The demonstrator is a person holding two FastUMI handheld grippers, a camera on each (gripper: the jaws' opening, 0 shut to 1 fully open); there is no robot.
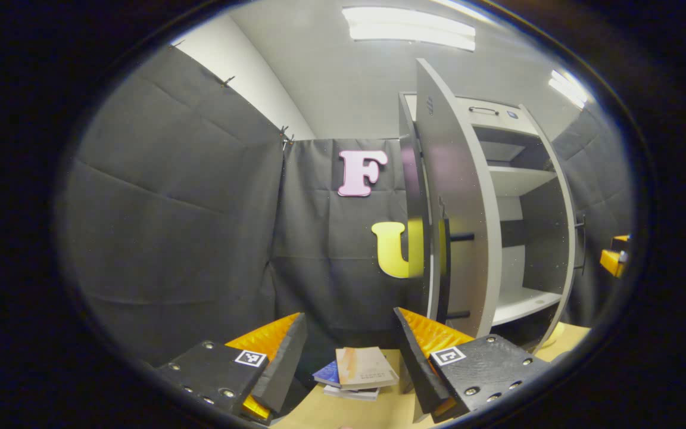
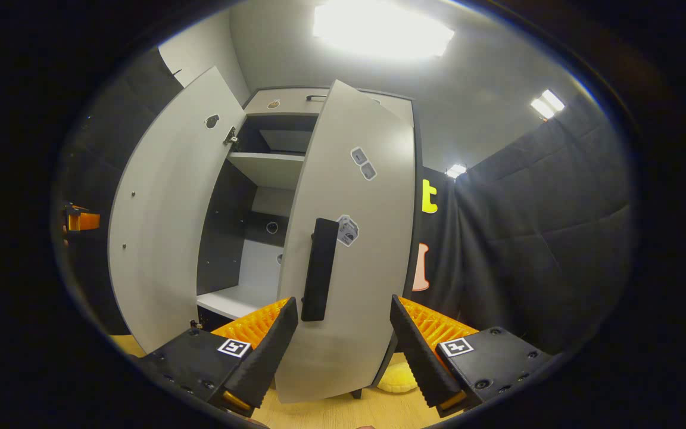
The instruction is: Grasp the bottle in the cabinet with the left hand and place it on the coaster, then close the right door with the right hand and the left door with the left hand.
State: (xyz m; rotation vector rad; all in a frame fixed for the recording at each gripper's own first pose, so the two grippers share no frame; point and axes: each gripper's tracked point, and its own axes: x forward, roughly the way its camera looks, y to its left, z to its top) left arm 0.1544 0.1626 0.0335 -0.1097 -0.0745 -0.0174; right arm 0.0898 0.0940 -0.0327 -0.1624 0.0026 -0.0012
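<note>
Right gripper view: right gripper [image 2: 343,339] spread wide before the smooth right door [image 2: 355,250], its slim bar handle [image 2: 319,269].

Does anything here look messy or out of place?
Mostly tidy. The small stack of books on the table is skewed, its covers not lined up. Both cabinet doors, left and right, hang ajar.

- In the right gripper view we see the cabinet [image 2: 271,107] standing on the counter [image 2: 331,414], its left door [image 2: 158,226] swung wide and its right door [image 2: 355,250] partly closed.
- In the left gripper view, books [image 1: 358,372] lie stacked on the counter left of the cabinet.
- Something low, perhaps a coaster [image 2: 398,378], lies behind the right door's bottom edge.
</note>
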